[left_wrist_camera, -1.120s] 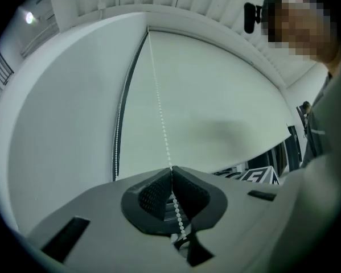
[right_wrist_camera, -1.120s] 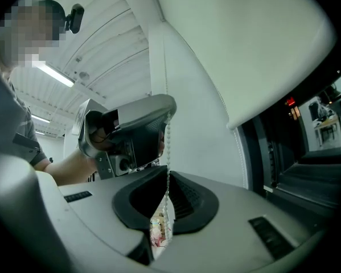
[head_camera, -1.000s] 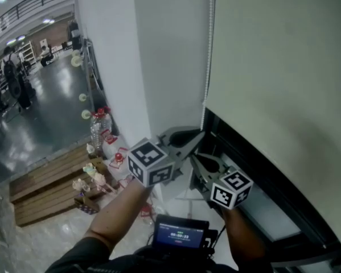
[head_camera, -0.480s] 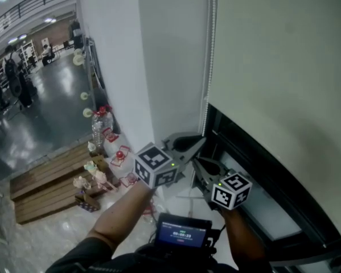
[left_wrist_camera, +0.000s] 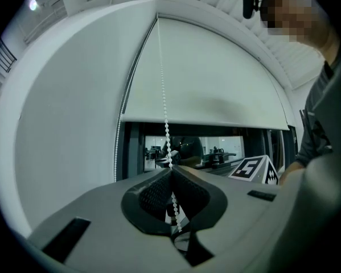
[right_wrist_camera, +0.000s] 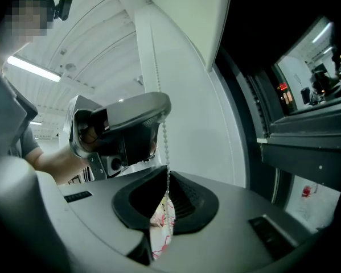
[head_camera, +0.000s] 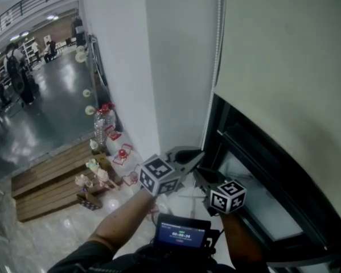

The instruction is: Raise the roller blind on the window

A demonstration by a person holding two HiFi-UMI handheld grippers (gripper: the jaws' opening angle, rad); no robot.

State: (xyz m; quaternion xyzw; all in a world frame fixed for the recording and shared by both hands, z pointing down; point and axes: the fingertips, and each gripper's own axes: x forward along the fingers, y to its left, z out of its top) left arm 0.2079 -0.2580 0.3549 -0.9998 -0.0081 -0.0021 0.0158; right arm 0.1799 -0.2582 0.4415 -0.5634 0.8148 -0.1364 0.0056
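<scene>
The cream roller blind (head_camera: 290, 67) covers the upper window, and its white bead chain (head_camera: 218, 50) hangs down the left edge. My left gripper (head_camera: 198, 153) is shut on the bead chain (left_wrist_camera: 163, 95), which is pinched between the pads at the left gripper (left_wrist_camera: 170, 170). Just below and to its right, my right gripper (head_camera: 200, 173) is shut on the same chain (right_wrist_camera: 162, 135), the beads passing between the tips of the right gripper (right_wrist_camera: 167, 178). The left gripper's body (right_wrist_camera: 124, 127) shows close above in the right gripper view. Under the blind's hem (left_wrist_camera: 204, 122) lies dark glass.
A white wall pillar (head_camera: 176, 67) stands left of the dark window frame (head_camera: 255, 152). On the floor to the left lie wooden pallets (head_camera: 50, 181) with bottles (head_camera: 103, 121) and small toys. A screen device (head_camera: 180, 232) sits at my chest. People stand far off in the hall.
Both grippers have moved downward together with the bead chain held in them. The blind's hem sits a little higher against the window frame, showing more glass.
</scene>
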